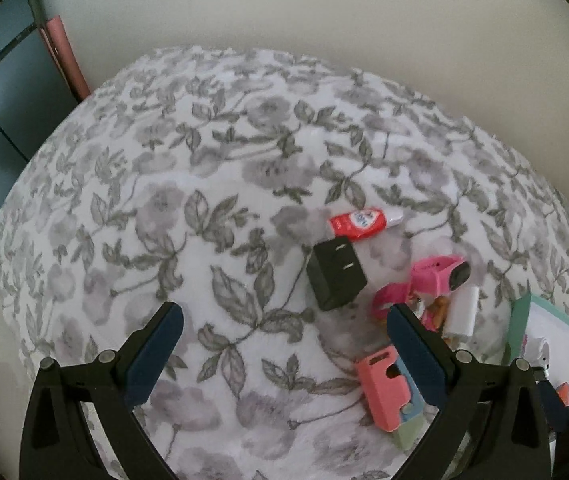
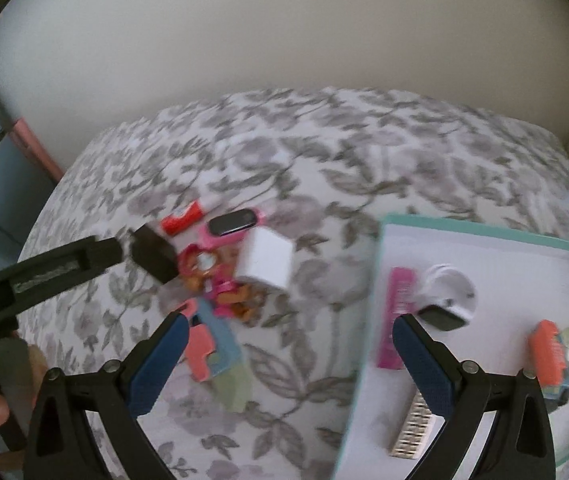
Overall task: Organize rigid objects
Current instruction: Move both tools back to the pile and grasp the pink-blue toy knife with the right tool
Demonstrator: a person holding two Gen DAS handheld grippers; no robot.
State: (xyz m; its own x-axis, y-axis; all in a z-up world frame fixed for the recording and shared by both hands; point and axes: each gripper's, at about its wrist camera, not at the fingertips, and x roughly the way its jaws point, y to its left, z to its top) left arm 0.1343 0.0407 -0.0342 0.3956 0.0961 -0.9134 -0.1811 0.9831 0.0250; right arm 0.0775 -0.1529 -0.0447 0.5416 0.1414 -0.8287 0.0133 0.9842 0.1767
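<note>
Teal tray (image 2: 484,236) contents, visible from right wrist only.

Charger (image 1: 336,275) behind cutter (image 1: 384,390); tray (image 2: 388,280) right, probably holding comb (image 2: 398,316).

No text, brand or number can be read. The red tube (image 1: 349,223), lying far of the black charger (image 1: 335,276), bears a white label patch, but its print is too blurred to make out.
</note>
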